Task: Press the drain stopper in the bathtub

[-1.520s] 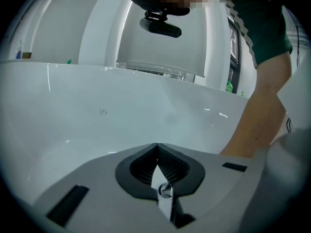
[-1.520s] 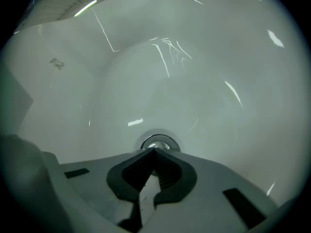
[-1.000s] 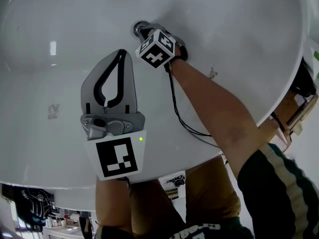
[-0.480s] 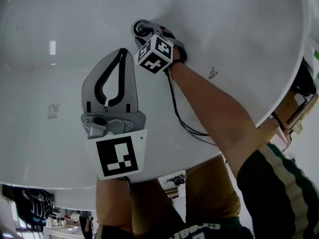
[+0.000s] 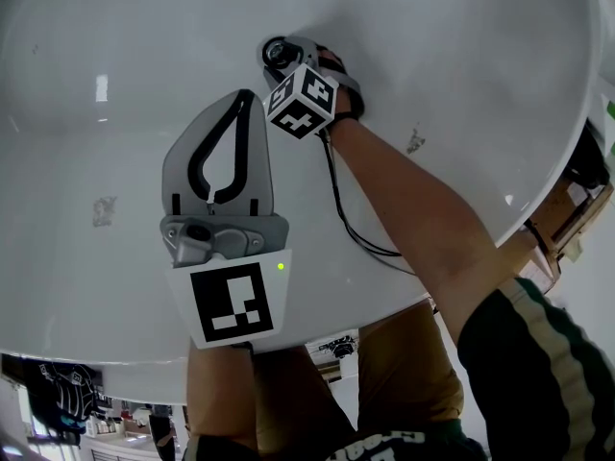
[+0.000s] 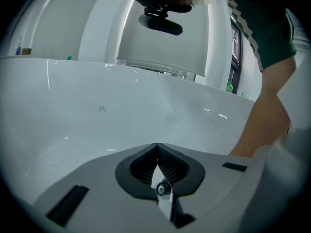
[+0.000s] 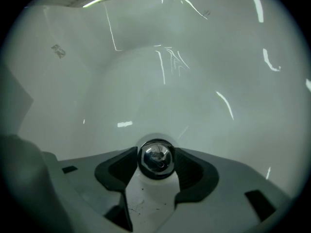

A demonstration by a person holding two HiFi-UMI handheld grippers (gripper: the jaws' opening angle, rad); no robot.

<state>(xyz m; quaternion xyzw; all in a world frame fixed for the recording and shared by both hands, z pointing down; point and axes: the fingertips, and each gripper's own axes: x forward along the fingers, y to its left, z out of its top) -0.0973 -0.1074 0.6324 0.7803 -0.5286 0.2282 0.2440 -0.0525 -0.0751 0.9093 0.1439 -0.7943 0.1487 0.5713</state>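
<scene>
R gripper [image 7: 156, 152] sits right over stopper [image 5: 278, 52] on tub [image 5: 461, 84] floor. Its jaws have just been opening, now wide, stopper betw tips, not gripped. L gripper [image 6: 156, 147] is shut, empty, back from stopper. Press step looks about done; next prob lift R straight off and check stopper is seated.
</scene>
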